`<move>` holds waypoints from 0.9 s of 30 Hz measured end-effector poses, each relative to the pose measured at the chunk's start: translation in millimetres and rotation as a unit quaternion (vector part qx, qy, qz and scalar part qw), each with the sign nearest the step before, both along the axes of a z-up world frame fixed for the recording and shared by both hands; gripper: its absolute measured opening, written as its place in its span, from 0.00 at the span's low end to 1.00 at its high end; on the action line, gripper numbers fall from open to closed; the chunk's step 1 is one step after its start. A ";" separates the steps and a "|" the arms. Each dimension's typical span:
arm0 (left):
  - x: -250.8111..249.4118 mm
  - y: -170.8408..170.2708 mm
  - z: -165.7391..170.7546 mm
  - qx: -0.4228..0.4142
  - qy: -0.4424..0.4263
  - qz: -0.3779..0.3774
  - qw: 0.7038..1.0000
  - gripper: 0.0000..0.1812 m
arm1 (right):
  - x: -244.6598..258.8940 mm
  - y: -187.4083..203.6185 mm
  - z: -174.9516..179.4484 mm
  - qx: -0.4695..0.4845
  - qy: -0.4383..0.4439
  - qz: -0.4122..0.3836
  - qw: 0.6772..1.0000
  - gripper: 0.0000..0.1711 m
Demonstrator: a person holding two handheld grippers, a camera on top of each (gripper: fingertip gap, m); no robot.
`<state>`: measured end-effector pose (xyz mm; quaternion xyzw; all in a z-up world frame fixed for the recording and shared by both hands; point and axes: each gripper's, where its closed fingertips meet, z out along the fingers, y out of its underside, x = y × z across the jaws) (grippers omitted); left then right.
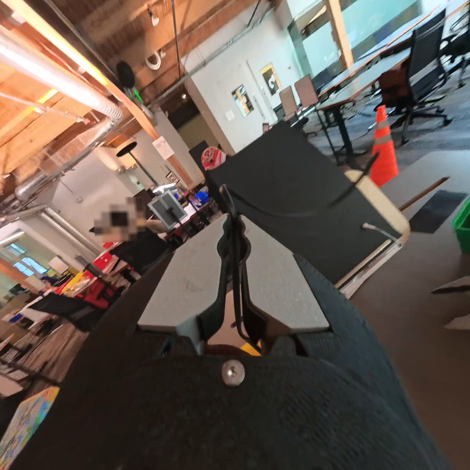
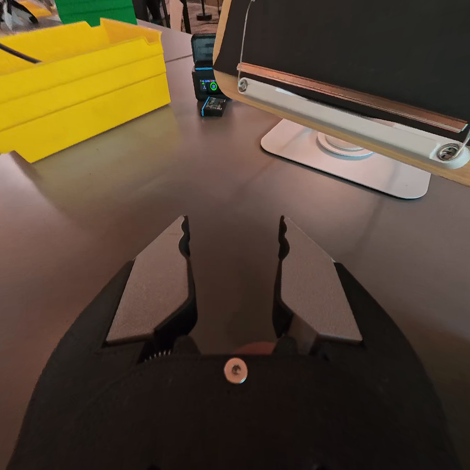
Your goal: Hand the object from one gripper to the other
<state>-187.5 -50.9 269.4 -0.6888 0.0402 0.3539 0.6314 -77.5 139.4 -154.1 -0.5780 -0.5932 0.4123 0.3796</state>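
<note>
In the left wrist view my left gripper is raised and tilted, and shut on a thin black looped object. The object runs back between the grey fingers, and its tip sticks out just past the fingertips. I cannot tell what kind of object it is. In the right wrist view my right gripper is open and empty. It hangs low over the brown table, with only the bare tabletop between its jaws. Neither gripper shows in the other's view.
A stack of yellow bins stands at the far left, with a green bin behind it. A black charger case with a lit screen and a small black battery lie ahead. A black board on a white stand is at the right. An orange cone stands on the floor. My hands' fingertips stand some 50 centimetres from each other.
</note>
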 end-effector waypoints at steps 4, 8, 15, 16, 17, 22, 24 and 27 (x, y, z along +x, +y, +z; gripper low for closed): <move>32.6 20.0 20.5 0.007 -0.001 -0.045 0.999 0.01 | 0.6 -0.4 6.4 -0.027 0.017 0.005 0.999 0.40; 43.0 40.2 28.8 0.001 -0.006 -0.056 0.998 0.01 | 3.8 1.2 20.9 -0.033 0.049 0.006 0.998 0.40; 71.5 80.3 -26.9 -0.059 -0.053 -0.136 0.987 0.01 | 11.4 19.3 35.6 -0.051 0.080 -0.023 0.995 0.41; 77.8 86.0 -46.3 -0.078 -0.062 -0.152 0.983 0.01 | 13.9 21.5 42.7 -0.052 0.095 -0.023 0.994 0.41; 83.1 91.4 -68.2 -0.100 -0.071 -0.163 0.979 0.01 | 17.3 22.4 53.2 -0.050 0.116 -0.020 0.992 0.41; 122.2 109.3 -180.3 -0.208 -0.140 -0.249 0.935 0.00 | 44.9 -6.8 110.2 -0.011 0.213 0.073 0.974 0.42; 141.6 110.0 -218.4 -0.253 -0.177 -0.286 0.907 0.01 | 53.2 -25.0 118.0 -0.009 0.220 0.120 0.968 0.51; 155.9 113.6 -256.9 -0.288 -0.194 -0.304 0.887 0.01 | 63.3 -47.9 135.0 -0.020 0.258 0.167 0.951 0.53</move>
